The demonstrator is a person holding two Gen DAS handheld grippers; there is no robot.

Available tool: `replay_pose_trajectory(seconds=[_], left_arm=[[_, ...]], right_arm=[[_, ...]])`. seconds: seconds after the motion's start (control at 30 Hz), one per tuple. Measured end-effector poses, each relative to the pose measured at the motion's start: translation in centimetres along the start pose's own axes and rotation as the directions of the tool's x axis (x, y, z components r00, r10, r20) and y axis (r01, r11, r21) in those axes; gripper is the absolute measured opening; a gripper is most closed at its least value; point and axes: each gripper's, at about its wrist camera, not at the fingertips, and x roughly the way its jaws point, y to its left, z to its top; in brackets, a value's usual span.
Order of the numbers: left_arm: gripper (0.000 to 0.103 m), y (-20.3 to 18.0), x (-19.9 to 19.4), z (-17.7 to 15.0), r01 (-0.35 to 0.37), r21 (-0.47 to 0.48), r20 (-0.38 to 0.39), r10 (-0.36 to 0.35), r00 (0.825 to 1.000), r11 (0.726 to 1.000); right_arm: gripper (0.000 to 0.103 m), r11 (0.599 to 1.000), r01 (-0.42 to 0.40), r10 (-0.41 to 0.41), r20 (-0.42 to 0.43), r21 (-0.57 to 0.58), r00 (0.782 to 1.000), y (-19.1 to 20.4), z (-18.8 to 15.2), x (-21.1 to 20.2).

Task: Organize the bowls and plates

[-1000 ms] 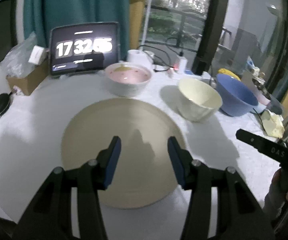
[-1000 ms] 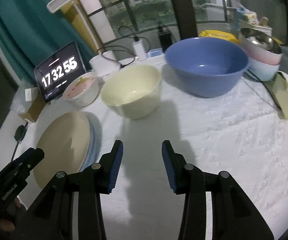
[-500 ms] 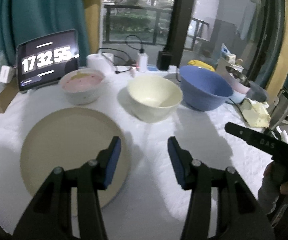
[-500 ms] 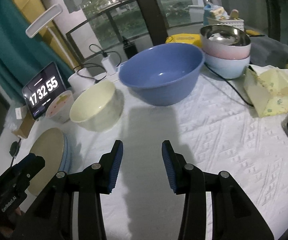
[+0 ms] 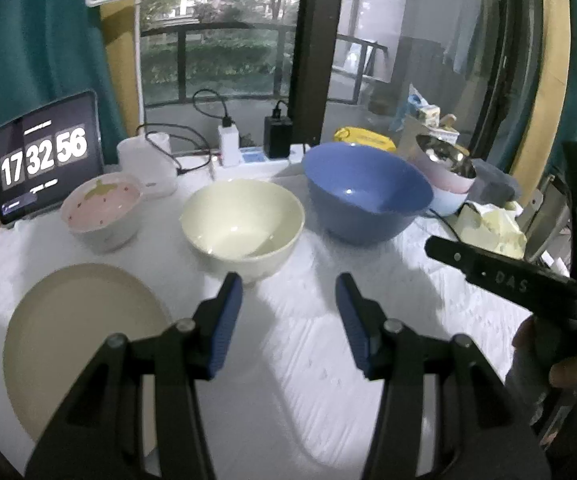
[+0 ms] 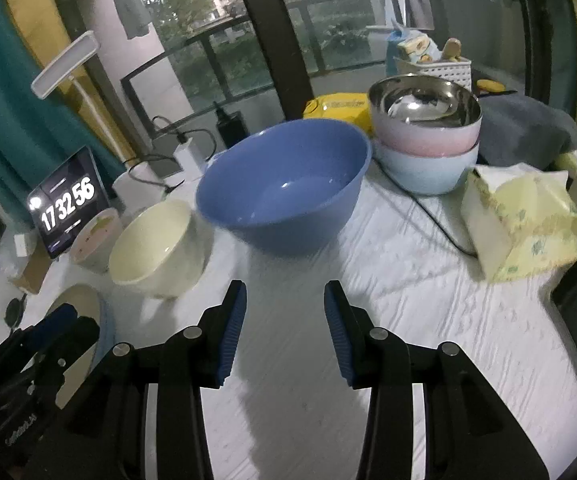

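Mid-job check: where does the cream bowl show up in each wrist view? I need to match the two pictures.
Left wrist: the cream bowl sits center, just beyond the open left gripper, between the strawberry bowl and the blue bowl.
Right wrist: the cream bowl sits left of center, to the left of the blue bowl.
Shared landmark: the clock tablet reading 17 32 56.

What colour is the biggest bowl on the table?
Blue; the big bowl shows best in the right wrist view.
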Motion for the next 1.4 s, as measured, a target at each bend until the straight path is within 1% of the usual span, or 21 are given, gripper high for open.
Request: replay_pose_trajectory(seconds=[0.2, 0.3, 0.5, 0.8, 1.07, 1.13, 1.17, 1.2, 1.23, 1.3, 1.4], left_arm=[[0.05, -0.7, 1.2, 1.0, 0.014, 0.012, 0.014, -0.014, 1.0, 1.0], [0.05, -0.9, 1.8, 1.3, 0.02, 0.014, 0.016, -0.021, 1.0, 1.0], [0.05, -1.0, 3.1, 2.0, 0.03, 0.019, 0.011, -0.03, 0.999, 0.999], [0.05, -1.8, 4.8, 2.4, 0.038, 0.024, 0.002, -0.038, 0.999, 0.999], [0.05, -3.3, 6.2, 2.5, 0.041, 0.069, 0.004, -0.042, 0.999, 0.997], [0.05, -3.8, 6.5, 2.6, 0.043, 0.079, 0.003, -0.043, 0.999, 0.996], [0.05, -3.9, 6.6, 2.6, 0.045, 0.083, 0.005, -0.046, 0.999, 0.996], [0.05, -4.2, 6.8, 2.7, 0.05, 0.089, 0.008, -0.05, 0.999, 0.995], [0.05, -4.4, 7.0, 2.8, 0.055, 0.095, 0.012, -0.056, 0.998, 0.994], [0.05, -4.6, 7.6, 2.9, 0.067, 0.105, 0.009, -0.068, 0.998, 0.992], [0.05, -4.5, 8.1, 3.0, 0.058, 0.102, 0.021, -0.061, 0.998, 0.993]], right_arm=[[0.043, 1.0, 0.02, -0.021, 0.033, 0.016, 0.999, -1.0, 2.0, 0.9], [0.043, 0.999, 0.029, -0.03, 0.036, 0.017, 0.999, -1.2, 2.9, 1.7], [0.043, 0.996, 0.086, -0.087, 0.037, 0.021, 0.996, -1.7, 4.0, 3.7], [0.043, 0.994, 0.101, -0.101, -0.006, 0.037, 0.995, -2.8, 3.1, 5.3], [0.042, 0.994, 0.092, -0.091, -0.027, 0.057, 0.996, -4.0, 2.2, 6.4], [0.036, 0.995, 0.083, -0.082, -0.03, 0.058, 0.996, -4.2, 2.1, 6.6], [0.028, 0.995, 0.08, -0.078, -0.035, 0.055, 0.996, -4.2, 2.1, 6.7], [0.024, 0.995, 0.082, -0.08, -0.035, 0.05, 0.996, -4.2, 2.1, 6.7], [0.023, 0.996, 0.081, -0.079, -0.032, 0.047, 0.996, -4.3, 2.1, 6.7], [0.017, 0.996, 0.072, -0.071, -0.027, 0.043, 0.997, -4.4, 2.1, 6.6], [0.015, 0.997, 0.062, -0.061, -0.026, 0.045, 0.998, -4.5, 2.0, 6.5]])
